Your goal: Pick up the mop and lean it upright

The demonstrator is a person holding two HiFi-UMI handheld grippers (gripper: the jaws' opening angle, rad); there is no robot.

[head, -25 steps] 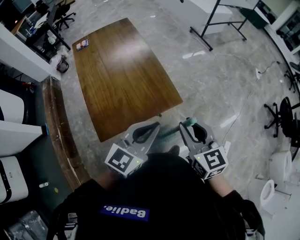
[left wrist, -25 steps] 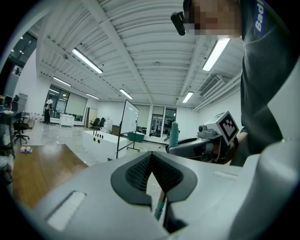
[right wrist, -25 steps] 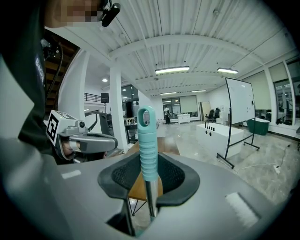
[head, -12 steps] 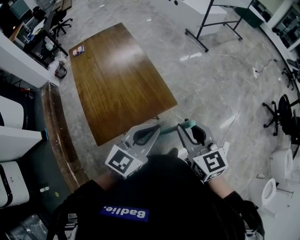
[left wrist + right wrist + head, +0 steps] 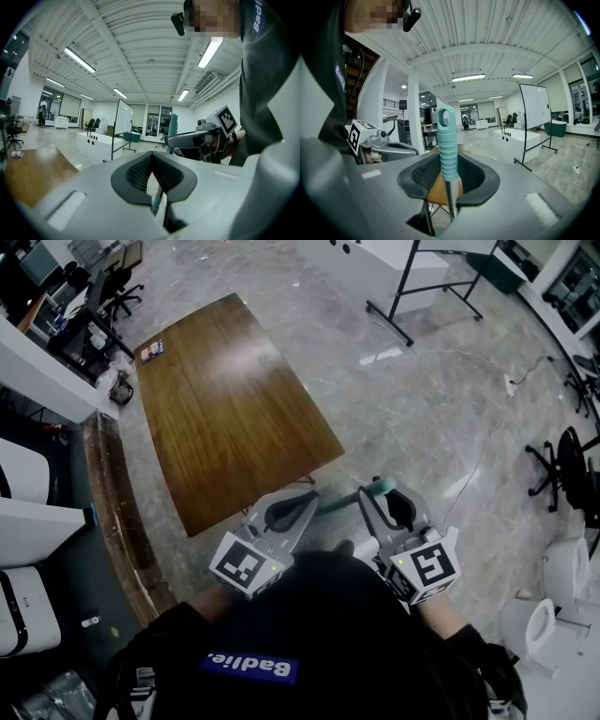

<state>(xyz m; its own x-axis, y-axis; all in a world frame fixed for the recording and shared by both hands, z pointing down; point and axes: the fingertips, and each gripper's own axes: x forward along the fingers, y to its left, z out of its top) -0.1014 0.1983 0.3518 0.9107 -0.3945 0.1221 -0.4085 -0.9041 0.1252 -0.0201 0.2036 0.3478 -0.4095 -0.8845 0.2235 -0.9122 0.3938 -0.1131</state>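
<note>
The mop's teal ribbed handle [image 5: 448, 152], with a loop at its end, stands upright between the jaws of my right gripper [image 5: 449, 165], which is shut on it. In the head view the teal end [image 5: 375, 487] pokes out past the right gripper [image 5: 382, 498], and the shaft [image 5: 330, 502] runs left to my left gripper [image 5: 298, 502]. The left gripper [image 5: 151, 157] has its tips together, and the thin shaft [image 5: 157, 199] passes through the gap just behind them. The mop head is hidden below my body.
A long wooden table [image 5: 234, 399] stands just ahead and to the left. A whiteboard stand [image 5: 422, 287] is at the far right, an office chair [image 5: 562, 465] to the right, and white cabinets [image 5: 28, 512] along the left. Grey marble floor [image 5: 431, 399] lies to the right.
Both grippers keep their hold on the mop and stay almost in place. The table and floor have slid slightly up and left in the head view.
</note>
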